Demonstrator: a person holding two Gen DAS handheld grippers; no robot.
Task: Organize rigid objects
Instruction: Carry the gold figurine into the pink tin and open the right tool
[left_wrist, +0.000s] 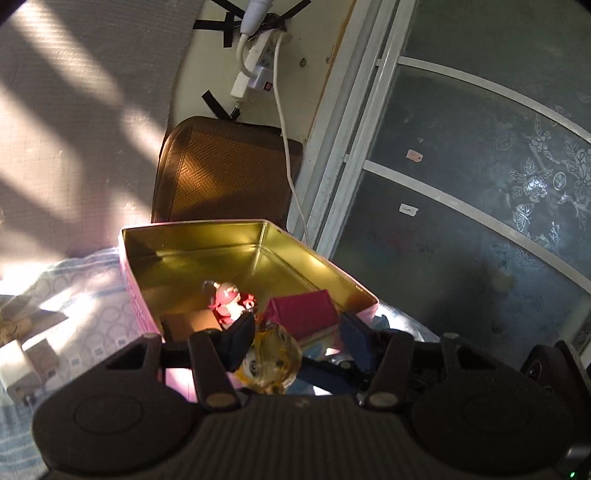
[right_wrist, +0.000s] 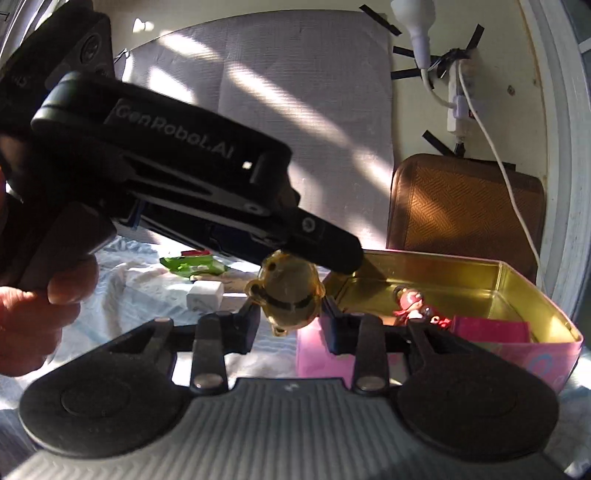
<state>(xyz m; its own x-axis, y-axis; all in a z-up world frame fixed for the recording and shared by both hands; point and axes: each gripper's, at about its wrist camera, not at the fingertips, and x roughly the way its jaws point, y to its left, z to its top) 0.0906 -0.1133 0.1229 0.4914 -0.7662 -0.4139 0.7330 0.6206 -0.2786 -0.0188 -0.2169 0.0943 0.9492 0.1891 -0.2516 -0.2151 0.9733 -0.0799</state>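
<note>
An amber toy (right_wrist: 286, 291) is grasped by the left gripper (left_wrist: 291, 341) and carried just in front of the near wall of the tin (right_wrist: 517, 269). A red figure (left_wrist: 229, 301) and a magenta box (left_wrist: 303, 312) already lie inside the tin. The right gripper (right_wrist: 291, 323) is seen half parted beside the toy; whether it is touched cannot be told. Next, the toy should be moved over the tin's rim and released.
</note>
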